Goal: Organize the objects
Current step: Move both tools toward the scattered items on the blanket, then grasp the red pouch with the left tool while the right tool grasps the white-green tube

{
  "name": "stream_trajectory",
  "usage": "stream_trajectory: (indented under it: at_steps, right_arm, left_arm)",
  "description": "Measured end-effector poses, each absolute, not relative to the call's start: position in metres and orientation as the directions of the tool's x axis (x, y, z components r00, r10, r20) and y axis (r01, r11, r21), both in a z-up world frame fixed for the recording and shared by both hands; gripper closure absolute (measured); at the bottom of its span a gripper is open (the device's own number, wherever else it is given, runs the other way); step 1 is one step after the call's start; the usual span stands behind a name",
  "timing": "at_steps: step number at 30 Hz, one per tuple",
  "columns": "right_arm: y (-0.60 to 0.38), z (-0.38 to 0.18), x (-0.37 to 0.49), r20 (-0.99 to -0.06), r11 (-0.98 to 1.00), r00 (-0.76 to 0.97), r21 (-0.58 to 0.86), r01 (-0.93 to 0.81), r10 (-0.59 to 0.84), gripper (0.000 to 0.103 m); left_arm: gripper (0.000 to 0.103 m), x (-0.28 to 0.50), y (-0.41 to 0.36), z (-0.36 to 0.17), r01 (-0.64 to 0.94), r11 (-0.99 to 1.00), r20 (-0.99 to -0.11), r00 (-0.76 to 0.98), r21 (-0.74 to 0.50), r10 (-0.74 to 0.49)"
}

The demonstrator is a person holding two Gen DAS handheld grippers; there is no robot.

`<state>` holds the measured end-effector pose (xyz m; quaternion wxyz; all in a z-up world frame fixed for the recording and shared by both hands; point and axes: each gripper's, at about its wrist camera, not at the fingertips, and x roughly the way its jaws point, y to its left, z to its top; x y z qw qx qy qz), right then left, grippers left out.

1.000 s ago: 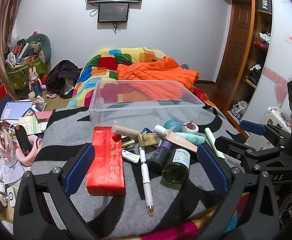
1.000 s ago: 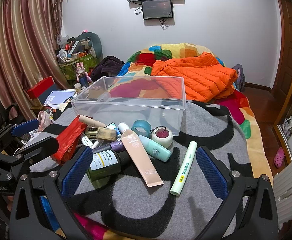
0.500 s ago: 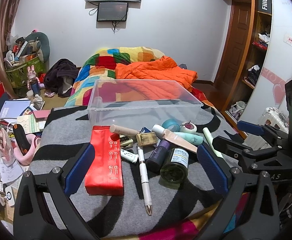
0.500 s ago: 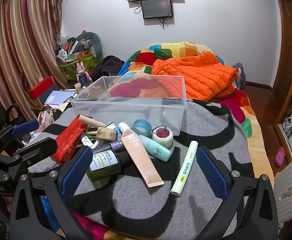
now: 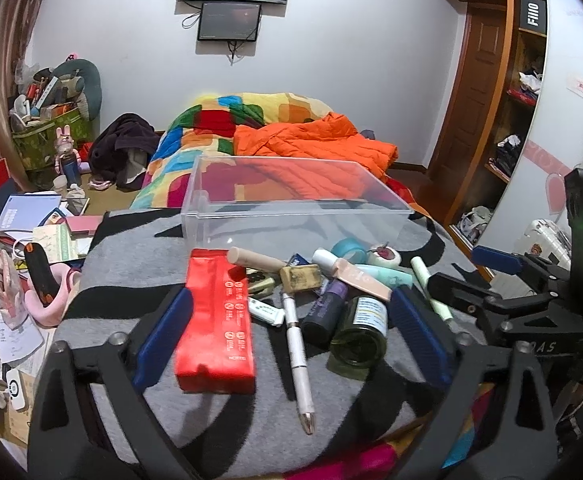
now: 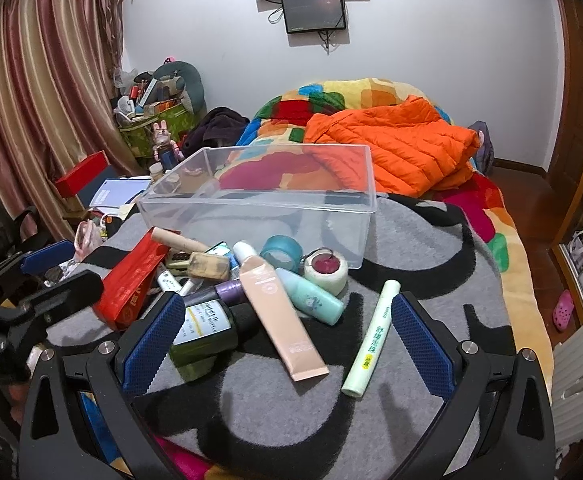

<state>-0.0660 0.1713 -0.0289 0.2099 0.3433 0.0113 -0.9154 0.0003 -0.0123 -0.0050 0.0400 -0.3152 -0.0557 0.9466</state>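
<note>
Nothing's been picked up yet, so this looks like the very start of the sorting. The clear bin point(image 6: 259, 200) is seen empty on the grey blanket point(image 6: 411, 264), and the whole clutter is piled just in front of it. Both tools are held wide apart with nothing between the pads: the left gripper point(image 5: 291, 336) is hung over the pile's left half, the right gripper point(image 6: 287, 336) over the right half.

Closest to the right gripper, the peach tube point(image 6: 279, 316) is laid with its long axis running away from the bin, white cap pointed at the bin, flat crimped end pointed back at the camera. The pale green stick point(image 6: 371, 340) is set just right of it, roughly parallel. In front of the bin's left corner, the red pouch point(image 5: 215, 320) is laid lengthwise too, and the white pen point(image 5: 297, 356) beside it is pointed tip-first away from the bin.

Next, probably one long item gets straddled across its narrow width, pinched, then lifted over the bin's front wall.
</note>
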Motion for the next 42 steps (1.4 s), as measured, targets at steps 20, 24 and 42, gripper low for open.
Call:
stream_trajectory:
  at_steps: [20,24,42]
  right_arm:
    - [0.224,-0.077,-0.12,-0.74,-0.955,-0.604,0.205,0.217,-0.296,0.051]
    - [0.219,-0.088,-0.123,-0.764,-0.958,-0.581,0.182,0.222,-0.28,0.06]
    - [0.224,-0.079,-0.104,-0.736,-0.961,-0.623,0.148,0.232,-0.264,0.089]
  left_arm:
    - [0.014,-0.024,-0.046,-0.068,0.069,-0.995,-0.732,-0.682,-0.072,0.006]
    - [0.015,-0.025,-0.049,-0.075,0.093,-0.994,-0.727,-0.687,-0.059,-0.021]
    - [0.048,0.002,-0.063,-0.061,0.139,-0.986,-0.686,-0.726,-0.093,-0.038]
